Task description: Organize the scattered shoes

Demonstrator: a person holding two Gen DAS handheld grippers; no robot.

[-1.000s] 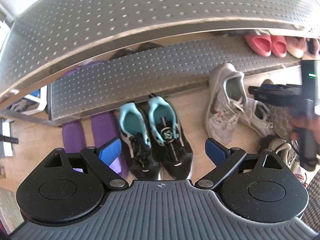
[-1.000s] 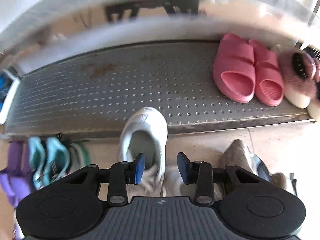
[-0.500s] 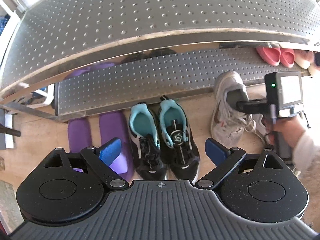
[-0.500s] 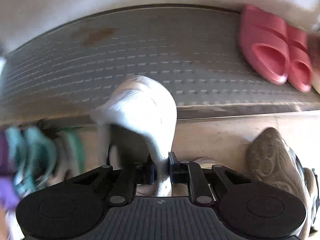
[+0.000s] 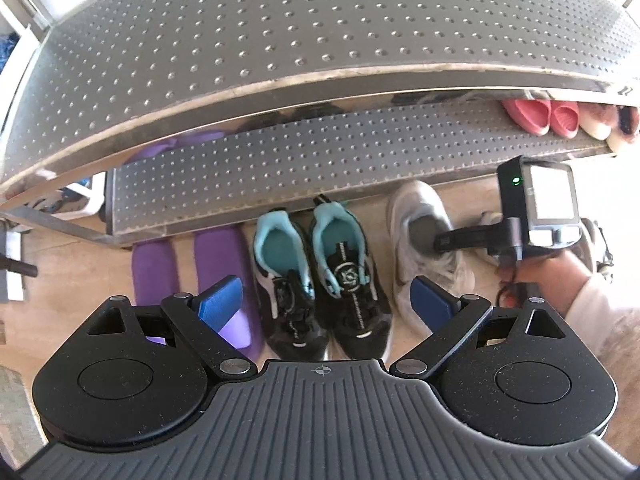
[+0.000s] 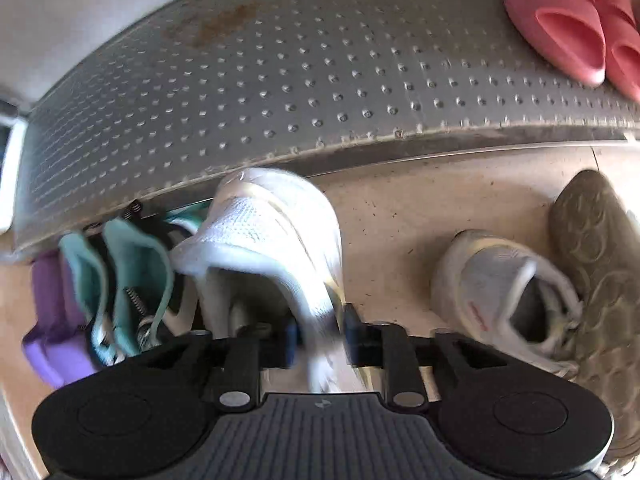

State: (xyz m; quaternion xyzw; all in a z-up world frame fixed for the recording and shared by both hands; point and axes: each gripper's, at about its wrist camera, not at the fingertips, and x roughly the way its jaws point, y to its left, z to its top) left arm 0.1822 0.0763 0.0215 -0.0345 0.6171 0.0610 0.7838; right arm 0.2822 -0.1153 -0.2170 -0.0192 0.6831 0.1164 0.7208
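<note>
A white sneaker [image 5: 404, 208] [image 6: 272, 216] sits on the floor in front of the rack's lower shelf [image 6: 280, 80], next to a black and teal pair [image 5: 320, 280]. My right gripper [image 6: 320, 334] points down into it, with the sneaker's side wall between the blue pads. Its jaws are opening and stand wider than the wall. In the left wrist view the right gripper [image 5: 444, 240] reaches into the sneaker's mouth. My left gripper [image 5: 328, 300] hangs open above the black and teal pair, holding nothing.
A second white sneaker [image 6: 492, 276] and an upturned olive shoe [image 6: 592, 240] lie to the right. Purple slippers [image 5: 216, 256] sit left of the teal pair. Pink slippers [image 6: 560, 20] and fluffy ones [image 5: 600, 124] occupy the lower shelf's right end. The upper shelf [image 5: 280, 32] overhangs.
My right gripper came down onto the white sneaker, shut on its side wall and shifted it left beside the teal pair. Its jaws have since widened. The left gripper stayed put.
</note>
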